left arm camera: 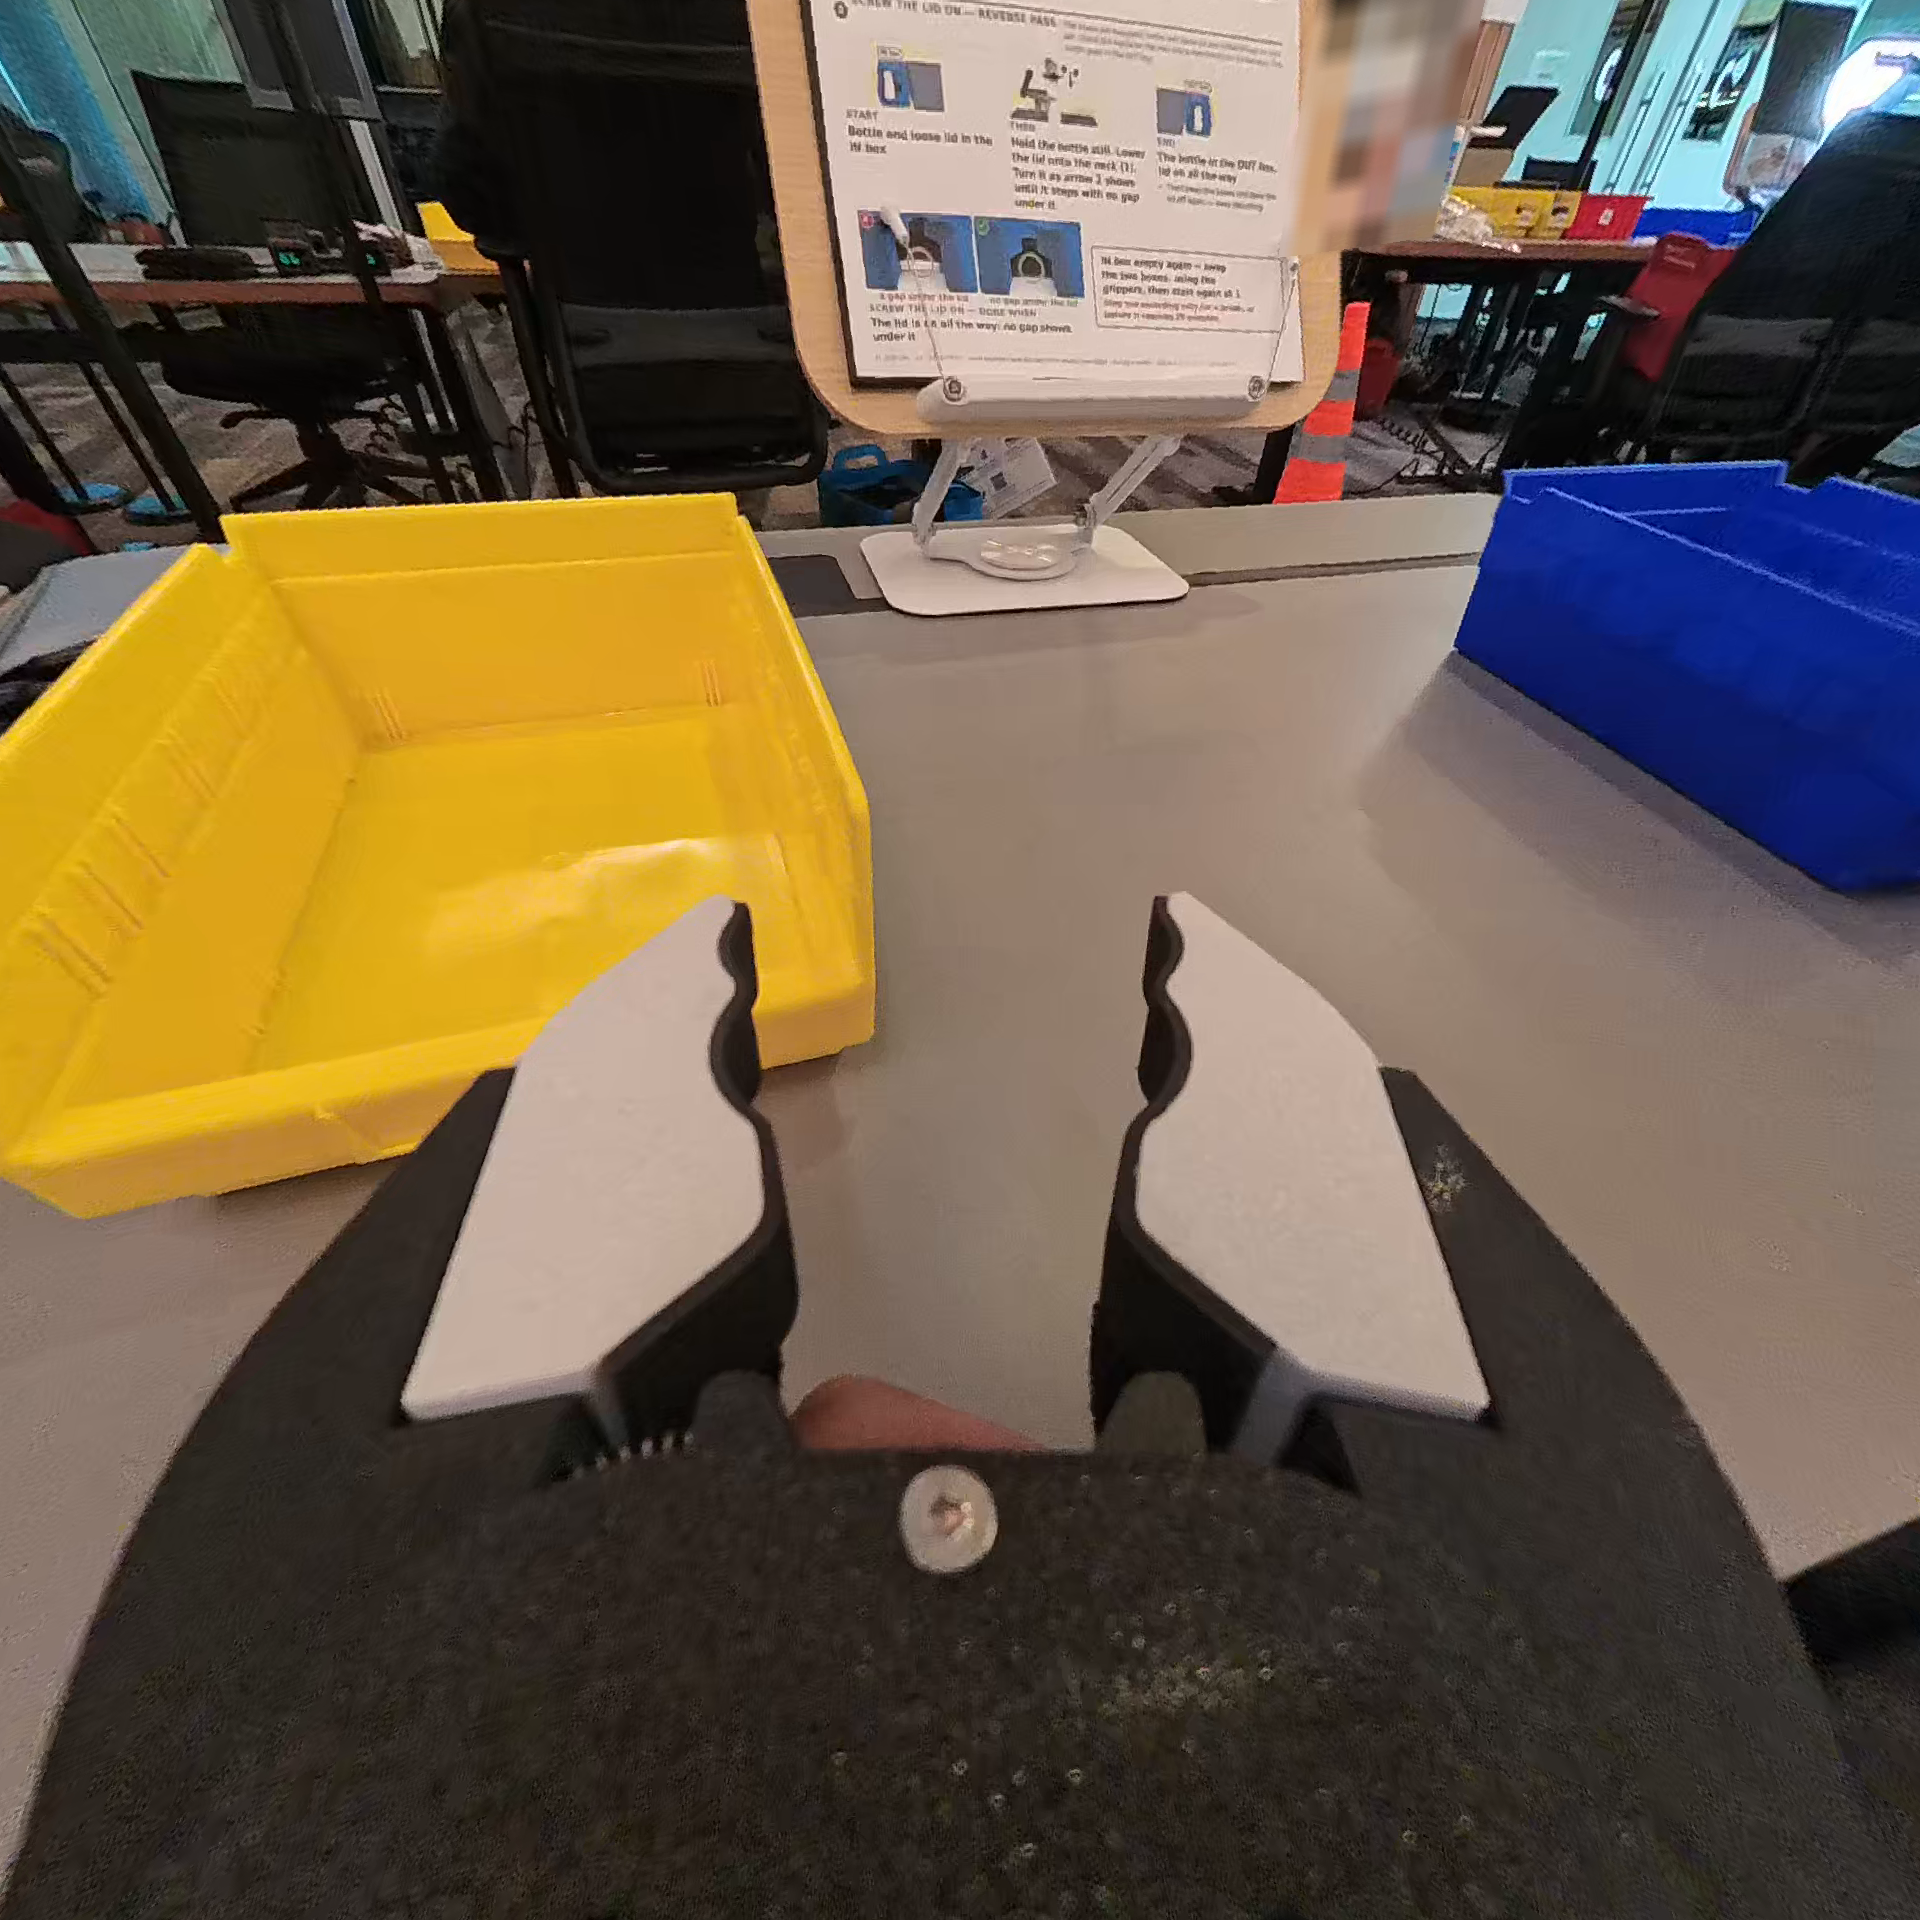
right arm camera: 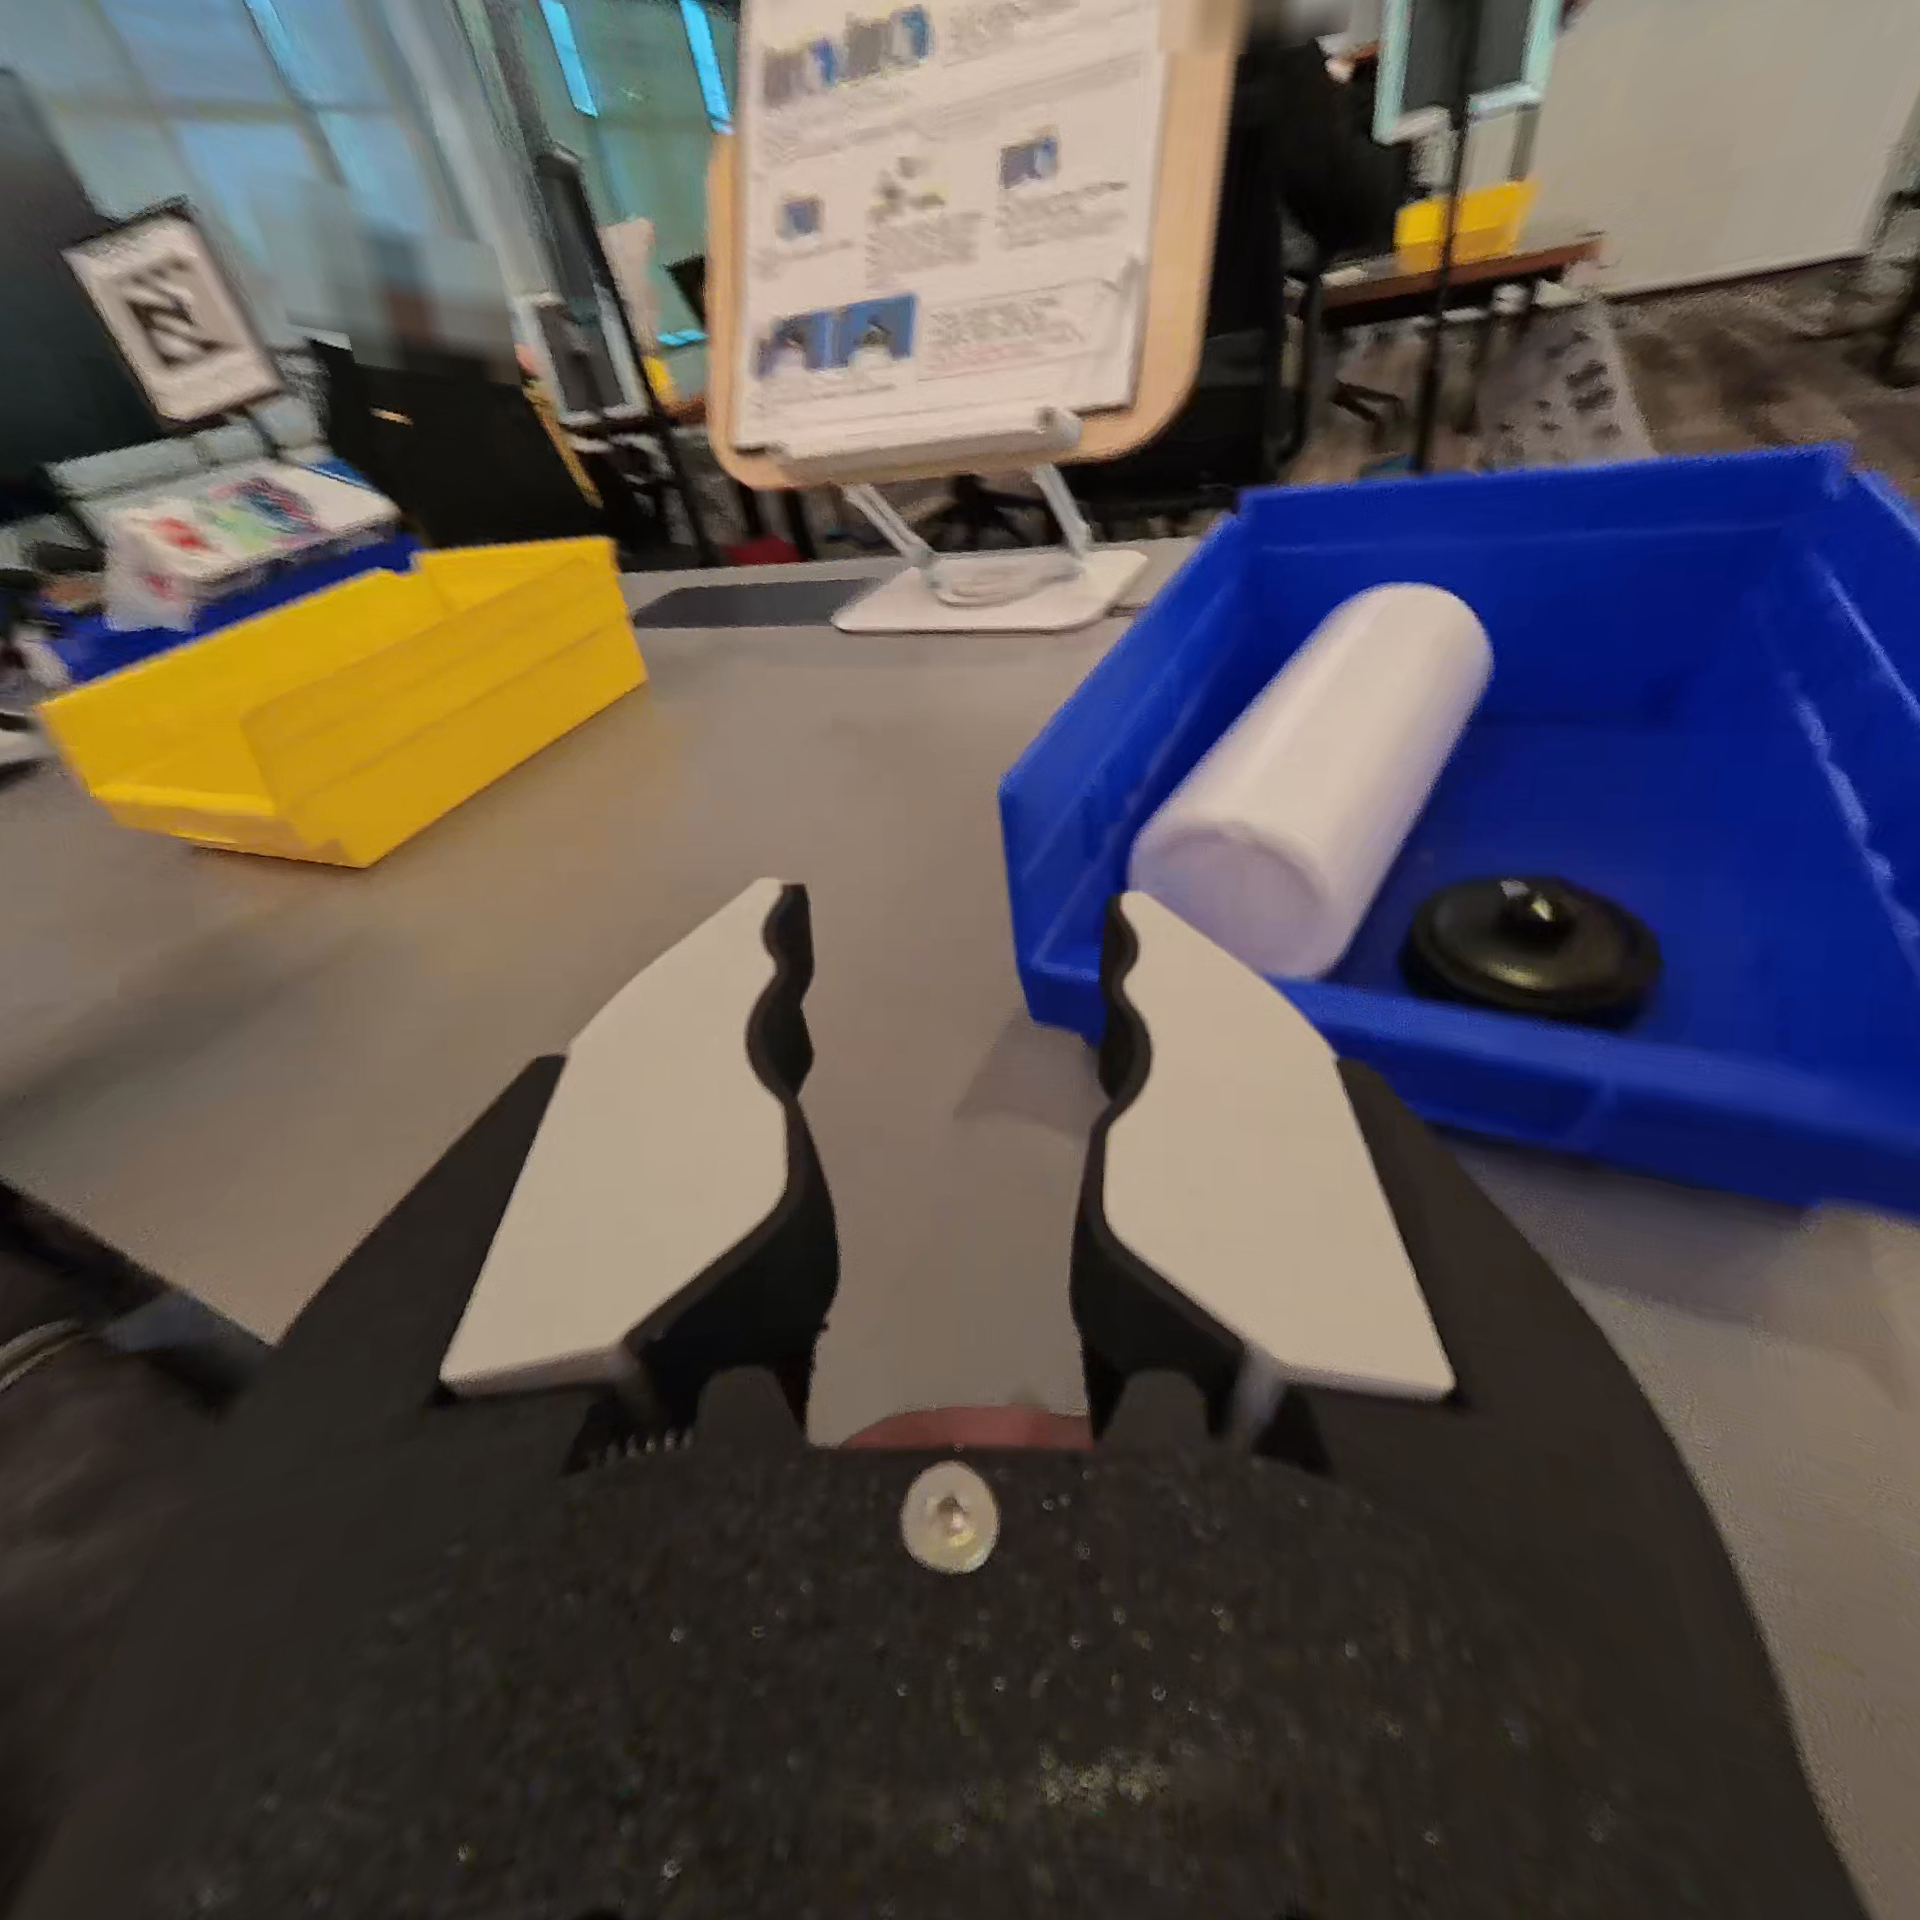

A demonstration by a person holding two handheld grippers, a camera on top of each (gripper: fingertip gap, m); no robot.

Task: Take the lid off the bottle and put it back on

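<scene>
Both grippers, left gripper [left arm camera: 948, 914] and right gripper [right arm camera: 951, 899], spread empty; bottle [right arm camera: 1314, 774] and lid [right arm camera: 1529, 951] lie separated in right-hand blue bin [right arm camera: 1558, 1081], so refitting comes next.

On my table [left arm camera: 1039, 831] one bin [left arm camera: 436, 831] sits left and another bin [right arm camera: 1558, 1091] right, well apart; in the right one the bottle [right arm camera: 1320, 779] lies on its side, its lid [right arm camera: 1527, 951] just beside it; the document stand [left arm camera: 1023, 566] stands behind, between them.

Bare desk [left arm camera: 1091, 831] lies open ahead of my left hand-held gripper [left arm camera: 948, 935], between the yellow bin [left arm camera: 312, 1132] and blue bin [right arm camera: 1558, 1091]. The blue bin's low front wall stands before the bottle [right arm camera: 1320, 779] and lid [right arm camera: 1527, 951]; a document stand [left arm camera: 1023, 571] blocks the far edge.
</scene>
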